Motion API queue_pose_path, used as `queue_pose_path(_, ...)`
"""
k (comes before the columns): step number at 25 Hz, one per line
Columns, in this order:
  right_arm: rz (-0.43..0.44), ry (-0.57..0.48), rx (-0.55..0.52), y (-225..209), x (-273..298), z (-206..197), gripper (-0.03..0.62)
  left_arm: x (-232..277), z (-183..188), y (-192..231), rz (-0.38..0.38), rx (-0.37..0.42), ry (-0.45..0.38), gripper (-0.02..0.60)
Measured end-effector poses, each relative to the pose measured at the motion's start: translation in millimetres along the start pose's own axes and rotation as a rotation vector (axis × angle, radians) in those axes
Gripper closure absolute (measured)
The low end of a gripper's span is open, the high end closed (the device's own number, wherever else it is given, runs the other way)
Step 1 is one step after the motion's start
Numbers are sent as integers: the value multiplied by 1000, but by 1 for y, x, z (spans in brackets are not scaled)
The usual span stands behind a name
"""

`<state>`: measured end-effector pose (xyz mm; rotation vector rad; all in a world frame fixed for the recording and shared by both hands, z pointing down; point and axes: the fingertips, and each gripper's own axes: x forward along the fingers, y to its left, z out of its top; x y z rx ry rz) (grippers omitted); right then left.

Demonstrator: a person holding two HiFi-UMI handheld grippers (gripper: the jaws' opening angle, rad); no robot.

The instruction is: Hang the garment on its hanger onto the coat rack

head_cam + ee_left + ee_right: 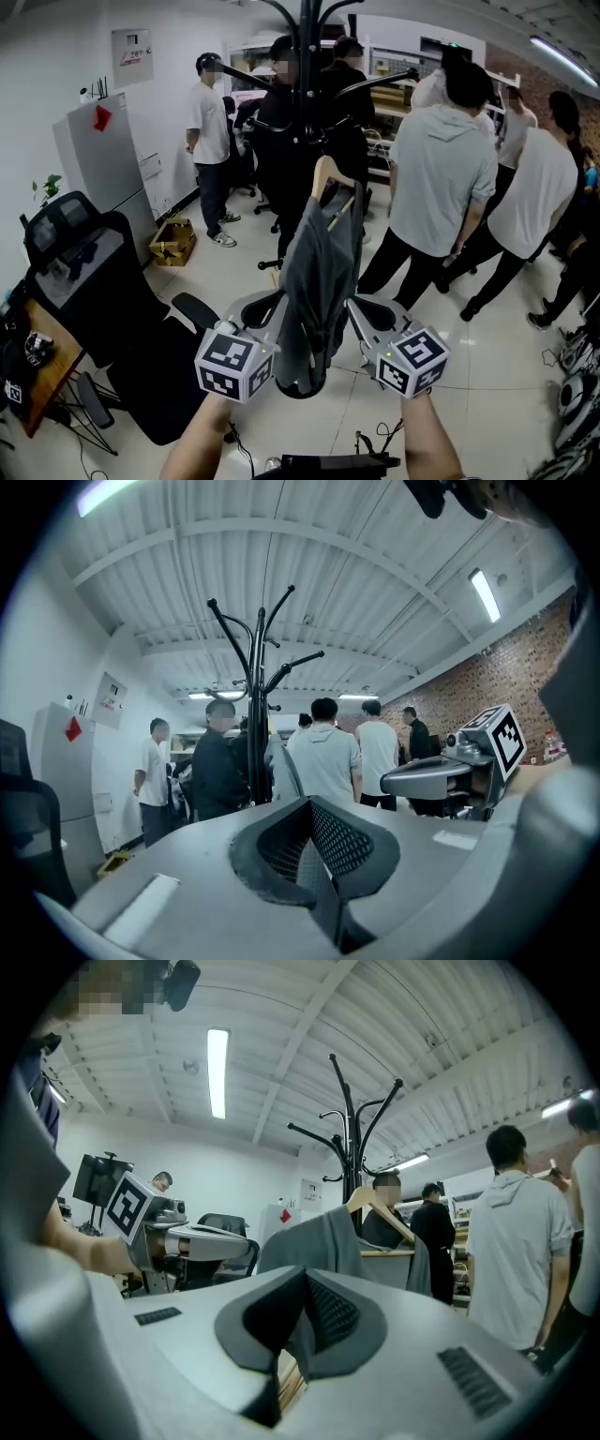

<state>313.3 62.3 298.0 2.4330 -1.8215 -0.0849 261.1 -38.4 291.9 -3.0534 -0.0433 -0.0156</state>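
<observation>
We see the left gripper (277,307) with jaws pressed together on a thin fold of the gray garment (319,272); in its own view a strip of gray cloth sits between the pads (352,841)

The right gripper (360,311) is also clamped. Its view shows its jaws pinching a wooden part of the hanger (286,1377) with gray cloth over it

The garment hangs on the wooden hanger (324,174), held up in the air between both grippers and tilted, with its lower end down by the marker cubes

The black coat rack (309,37) stands just behind and above. The hanger top is close to the rack pole, but we can't make out its hook or tell whether it is on a branch

In the right gripper view the hanger's shoulder (377,1206) shows ahead of the jaws in front of the coat rack (352,1119), with the garment (314,1241) draped over it

In the left gripper view the rack (258,696) is straight ahead

Several people (441,169) stand around the rack. An office chair (103,272) is at left, with a white cabinet (98,159) behind it
</observation>
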Motion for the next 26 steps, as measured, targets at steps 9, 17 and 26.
queue_pose_path(9,7,7,-5,1,3,-1,594,2,-6,-1,-9,-6,11,574)
queue_pose_path(17,17,6,-9,5,8,-2,594,2,-5,3,-7,-4,10,574)
queue_pose_path(26,19,2,-13,9,11,1,594,0,-8,5,-5,-6,23,574)
